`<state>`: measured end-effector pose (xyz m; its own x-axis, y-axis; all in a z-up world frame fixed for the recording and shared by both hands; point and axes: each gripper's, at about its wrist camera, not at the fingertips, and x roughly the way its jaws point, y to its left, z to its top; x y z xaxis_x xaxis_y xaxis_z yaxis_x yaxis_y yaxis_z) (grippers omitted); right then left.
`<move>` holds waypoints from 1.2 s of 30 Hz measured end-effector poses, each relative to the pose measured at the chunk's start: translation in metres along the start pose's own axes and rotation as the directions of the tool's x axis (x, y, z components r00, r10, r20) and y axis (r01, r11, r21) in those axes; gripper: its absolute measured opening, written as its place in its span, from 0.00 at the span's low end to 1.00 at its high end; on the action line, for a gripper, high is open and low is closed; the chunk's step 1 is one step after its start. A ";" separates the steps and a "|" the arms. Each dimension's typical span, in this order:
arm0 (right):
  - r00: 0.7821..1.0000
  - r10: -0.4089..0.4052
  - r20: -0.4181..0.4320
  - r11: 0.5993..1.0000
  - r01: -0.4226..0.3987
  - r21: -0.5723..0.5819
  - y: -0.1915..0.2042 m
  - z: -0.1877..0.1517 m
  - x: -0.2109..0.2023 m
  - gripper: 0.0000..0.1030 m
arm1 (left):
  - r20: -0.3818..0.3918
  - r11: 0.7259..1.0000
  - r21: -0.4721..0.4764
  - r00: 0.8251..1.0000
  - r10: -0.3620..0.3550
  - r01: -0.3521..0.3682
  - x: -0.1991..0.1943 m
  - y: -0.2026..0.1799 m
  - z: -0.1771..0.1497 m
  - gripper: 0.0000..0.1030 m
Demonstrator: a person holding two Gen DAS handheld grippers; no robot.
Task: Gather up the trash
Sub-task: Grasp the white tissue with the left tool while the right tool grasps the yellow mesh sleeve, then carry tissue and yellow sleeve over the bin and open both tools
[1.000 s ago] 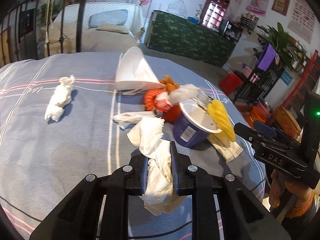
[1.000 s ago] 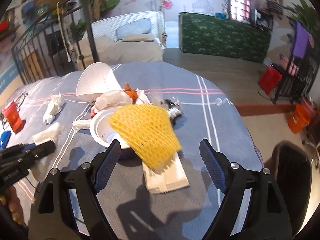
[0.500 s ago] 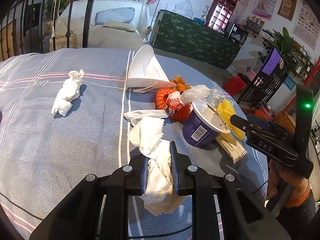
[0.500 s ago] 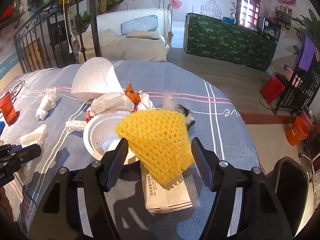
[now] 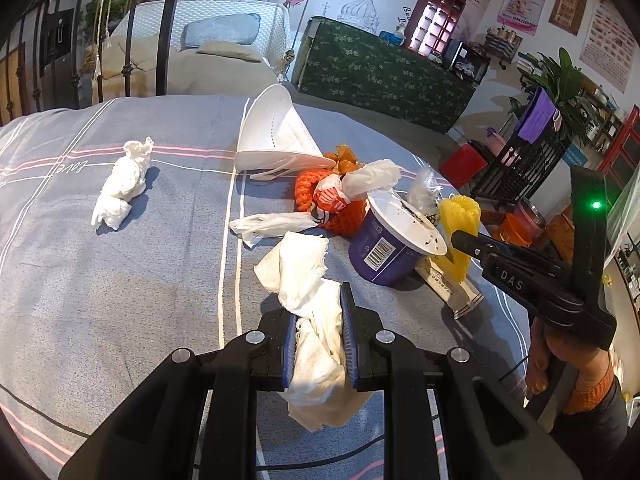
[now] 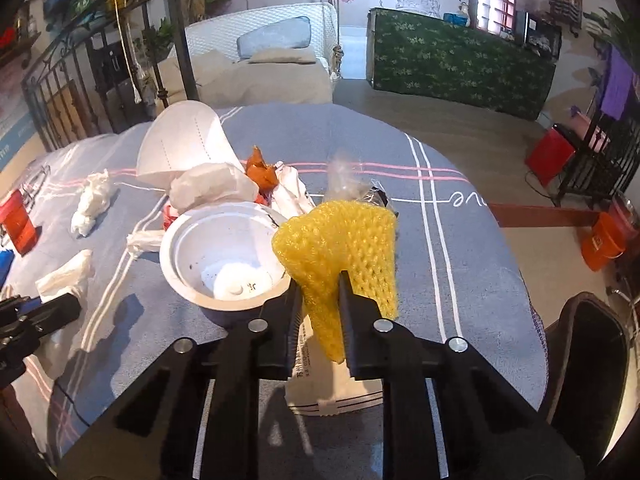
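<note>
My left gripper (image 5: 318, 308) is shut on a crumpled white tissue (image 5: 300, 264) that hangs below the pads, just above the grey striped tablecloth (image 5: 100, 280). My right gripper (image 6: 320, 284) is closing, and its pads press the lower tip of a yellow foam net (image 6: 348, 236). The net stands beside a purple yoghurt cup (image 6: 224, 252) and over a flat paper packet (image 6: 332, 384). Behind the cup lies a pile with an orange foam net (image 5: 312, 192), wrappers and a white face mask (image 5: 276, 132). A second crumpled tissue (image 5: 124, 184) lies alone at the left.
A red cup (image 6: 16, 220) stands at the table's far left. The table's rounded edge drops off on the right, where a dark bin (image 6: 588, 352) sits on the floor. A hand (image 5: 552, 360) holds the right gripper at the right edge.
The right gripper's jaws went from wide open to closed on the yellow foam net. The left gripper kept its hold on the tissue and stayed in place.
</note>
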<state>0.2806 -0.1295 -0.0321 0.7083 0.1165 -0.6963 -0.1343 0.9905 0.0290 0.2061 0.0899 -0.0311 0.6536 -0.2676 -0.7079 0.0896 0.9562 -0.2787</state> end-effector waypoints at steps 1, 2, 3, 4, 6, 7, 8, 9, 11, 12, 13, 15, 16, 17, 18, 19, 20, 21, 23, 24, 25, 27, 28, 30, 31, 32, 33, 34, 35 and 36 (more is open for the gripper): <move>1.000 0.002 0.016 1.000 -0.003 0.005 -0.001 0.000 -0.004 0.16 | 0.000 1.000 0.003 1.000 0.002 -0.002 0.000 -0.001 0.000 0.19; 0.999 -0.001 0.033 1.000 0.001 0.010 -0.002 0.000 -0.007 0.16 | -0.001 1.000 0.004 1.000 0.002 -0.002 0.000 -0.002 -0.001 0.19; 0.999 -0.006 0.044 1.000 0.005 0.015 -0.003 -0.001 -0.011 0.16 | -0.002 1.000 0.004 1.000 -0.001 0.001 0.000 -0.004 -0.002 0.19; 0.998 -0.007 0.055 1.000 0.006 0.030 -0.006 -0.002 -0.016 0.16 | -0.001 1.000 0.006 1.000 -0.004 0.004 0.000 -0.006 -0.002 0.19; 0.998 0.004 0.069 0.999 -0.008 0.053 -0.011 -0.005 -0.024 0.16 | 0.005 1.000 0.021 1.000 -0.010 0.010 -0.001 -0.012 -0.003 0.19; 0.997 0.008 0.075 0.998 -0.013 0.060 -0.014 -0.006 -0.028 0.16 | 0.007 1.000 0.027 1.000 -0.014 0.013 -0.001 -0.016 -0.004 0.19; 0.996 0.010 0.084 0.998 -0.015 0.067 -0.016 -0.008 -0.034 0.16 | 0.008 0.999 0.036 1.000 -0.019 0.018 -0.002 -0.021 -0.005 0.19; 0.996 0.010 0.094 0.997 -0.017 0.074 -0.017 -0.010 -0.040 0.16 | 0.010 0.999 0.043 1.000 -0.023 0.023 -0.002 -0.026 -0.006 0.19; 0.994 0.013 0.112 0.996 -0.023 0.090 -0.021 -0.016 -0.053 0.16 | 0.010 0.997 0.061 0.999 -0.039 0.039 -0.002 -0.036 -0.009 0.19; 0.993 0.015 0.119 0.995 -0.026 0.096 -0.023 -0.018 -0.059 0.16 | 0.008 0.997 0.071 0.999 -0.045 0.045 -0.001 -0.041 -0.010 0.19; 0.992 0.011 0.126 0.995 -0.024 0.102 -0.025 -0.022 -0.065 0.16 | 0.007 0.995 0.083 0.999 -0.052 0.052 -0.001 -0.048 -0.011 0.19; 0.990 -0.011 0.137 0.993 -0.006 0.118 -0.031 -0.030 -0.076 0.16 | 0.003 0.993 0.099 0.998 -0.069 0.068 0.002 -0.058 -0.013 0.19; 0.990 -0.019 0.139 0.992 0.001 0.128 -0.035 -0.034 -0.080 0.16 | 0.002 0.991 0.108 0.996 -0.086 0.085 0.002 -0.065 -0.015 0.19; 0.990 -0.028 0.139 0.990 0.008 0.140 -0.039 -0.038 -0.084 0.16 | 0.001 0.989 0.115 0.995 -0.096 0.095 0.003 -0.071 -0.016 0.19; 0.990 -0.039 0.139 0.988 0.018 0.153 -0.044 -0.041 -0.087 0.16 | -0.001 0.986 0.130 0.995 -0.103 0.103 0.005 -0.078 -0.017 0.19; 0.989 -0.056 0.140 0.985 0.031 0.169 -0.050 -0.047 -0.092 0.16 | -0.005 0.983 0.146 0.994 -0.110 0.110 0.006 -0.085 -0.019 0.19; 0.988 -0.070 0.140 0.983 0.044 0.181 -0.055 -0.051 -0.095 0.16 | -0.009 0.981 0.157 0.993 -0.117 0.117 0.007 -0.092 -0.021 0.19; 0.987 -0.079 0.139 0.981 0.052 0.190 -0.060 -0.055 -0.098 0.16 | -0.013 0.977 0.171 0.992 -0.129 0.130 0.008 -0.098 -0.022 0.19; 0.985 -0.107 0.138 0.972 0.074 0.222 -0.075 -0.066 -0.106 0.16 | -0.021 0.970 0.193 0.989 -0.148 0.149 0.010 -0.112 -0.025 0.19; 0.984 -0.116 0.138 0.970 0.082 0.231 -0.079 -0.070 -0.109 0.16 | -0.025 0.966 0.205 0.988 -0.155 0.157 0.012 -0.118 -0.027 0.19; 0.982 -0.132 0.137 0.965 0.096 0.243 -0.086 -0.075 -0.114 0.16 | -0.030 0.963 0.216 0.987 -0.161 0.163 0.013 -0.123 -0.028 0.19; 0.978 -0.158 0.133 0.957 0.119 0.264 -0.097 -0.083 -0.120 0.16 | -0.037 0.954 0.239 0.984 -0.175 0.179 0.015 -0.136 -0.030 0.19; 0.976 -0.173 0.131 0.950 0.130 0.283 -0.105 -0.089 -0.124 0.16 | -0.042 0.950 0.251 0.982 -0.182 0.187 0.016 -0.141 -0.031 0.19; 0.974 -0.191 0.125 0.941 0.146 0.304 -0.117 -0.096 -0.129 0.16 | -0.052 0.939 0.277 0.979 -0.195 0.202 0.020 -0.154 -0.033 0.19; 0.971 -0.204 0.121 0.935 0.157 0.319 -0.124 -0.101 -0.131 0.16 | -0.057 0.935 0.285 0.978 -0.201 0.209 0.021 -0.158 -0.033 0.19; 0.969 -0.216 0.118 0.929 0.166 0.331 -0.130 -0.105 -0.133 0.16 | -0.064 0.930 0.294 0.975 -0.211 0.221 0.022 -0.165 -0.035 0.19; 0.966 -0.231 0.113 0.920 0.179 0.349 -0.138 -0.109 -0.136 0.16 | -0.069 0.924 0.304 0.973 -0.221 0.231 0.023 -0.170 -0.036 0.19; 0.964 -0.242 0.107 0.913 0.189 0.362 -0.145 -0.113 -0.138 0.16 | -0.073 0.918 0.316 0.971 -0.228 0.239 0.024 -0.176 -0.037 0.19; 0.962 -0.255 0.101 0.905 0.200 0.376 -0.151 -0.116 -0.139 0.16 | -0.078 0.910 0.333 0.968 -0.236 0.249 0.026 -0.183 -0.038 0.19; 0.959 -0.267 0.093 0.896 0.211 0.392 -0.157 -0.119 -0.139 0.16 | -0.086 0.902 0.345 0.966 -0.245 0.260 0.028 -0.190 -0.039 0.19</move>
<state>0.1205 -0.3102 -0.0251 0.7797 -0.1455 -0.6090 0.3005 0.9403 0.1601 0.1775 -0.1034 -0.0234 0.5443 -0.5033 -0.6712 0.5100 0.8337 -0.2117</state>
